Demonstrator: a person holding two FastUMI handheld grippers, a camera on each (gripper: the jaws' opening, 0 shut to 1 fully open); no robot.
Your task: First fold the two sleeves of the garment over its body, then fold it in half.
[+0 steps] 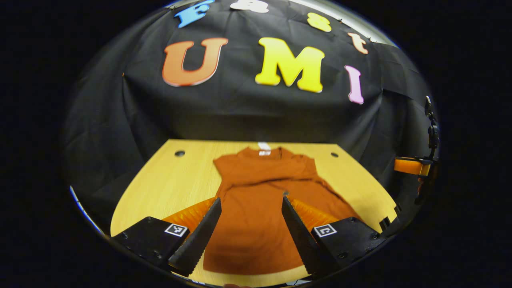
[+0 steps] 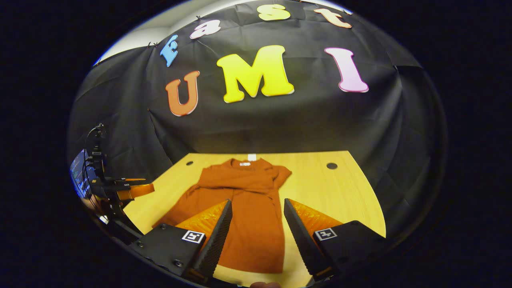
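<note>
**Both my grippers wide apart, holding nothing**

My left gripper (image 1: pixel 251 200) hangs in the air with its 2 fingers spread wide, tips pointing forward and slightly down. Nothing sits between them and they touch nothing. My right gripper (image 2: pixel 257 202) is posed the same way: 2 fingers splayed, tips apart, raised and gripping nothing. In the right gripper view my left gripper appears again at the far left edge, level with my right one and well apart from it.
</note>
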